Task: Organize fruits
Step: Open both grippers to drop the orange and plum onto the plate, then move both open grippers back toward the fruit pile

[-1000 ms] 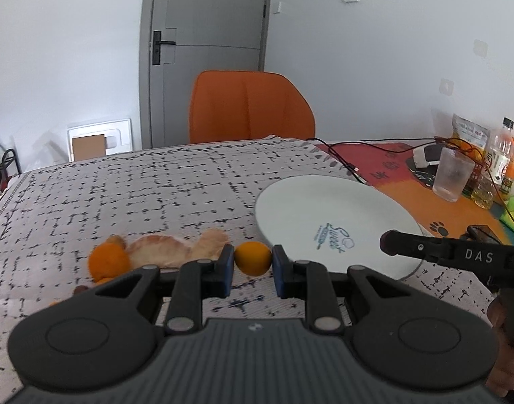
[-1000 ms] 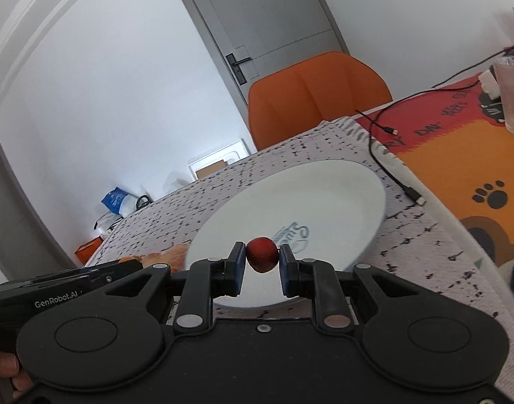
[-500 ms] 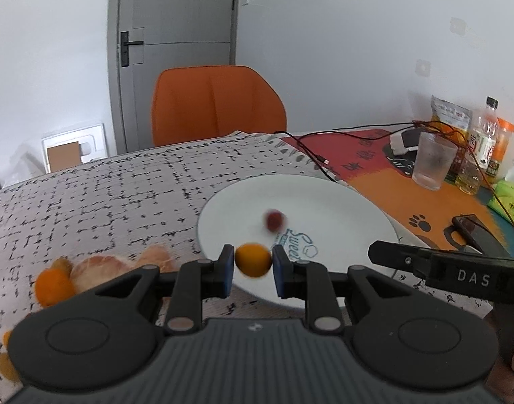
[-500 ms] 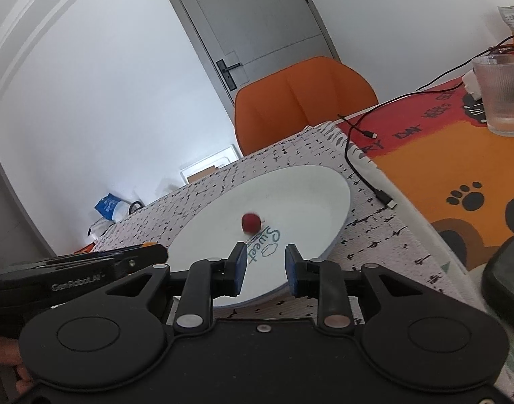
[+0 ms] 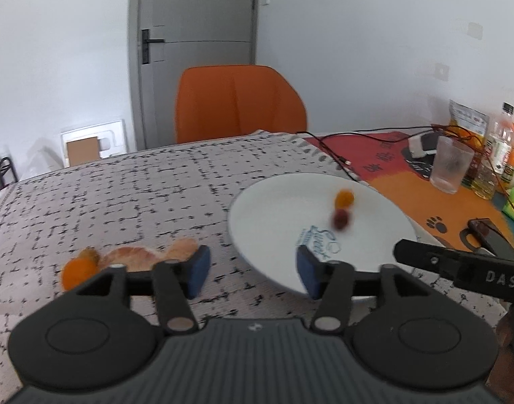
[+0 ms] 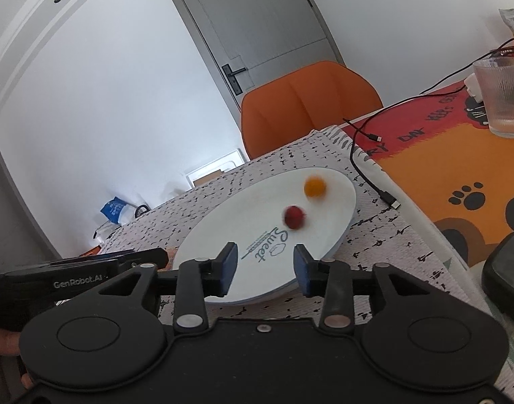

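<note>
On white plate (image 6: pixel 223 222), blurred red fruit (image 6: pixel 294 217) & orange fruit (image 6: pixel 315 187), both tongs (image 5: pixel 253 271) (image 6: pixel 265 264) wide open, empty.

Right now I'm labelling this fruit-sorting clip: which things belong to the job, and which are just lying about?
Job: white plate, small orange fruit, red fruit, peeled orange pieces, whole orange.
Lying about: glass, black cable, orange chair, bottles.

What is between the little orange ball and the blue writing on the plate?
The small red fruit lies between the orange fruit and the blue "Sweet" lettering on the white plate. Both wrist views show it, the right one most clearly.
</note>
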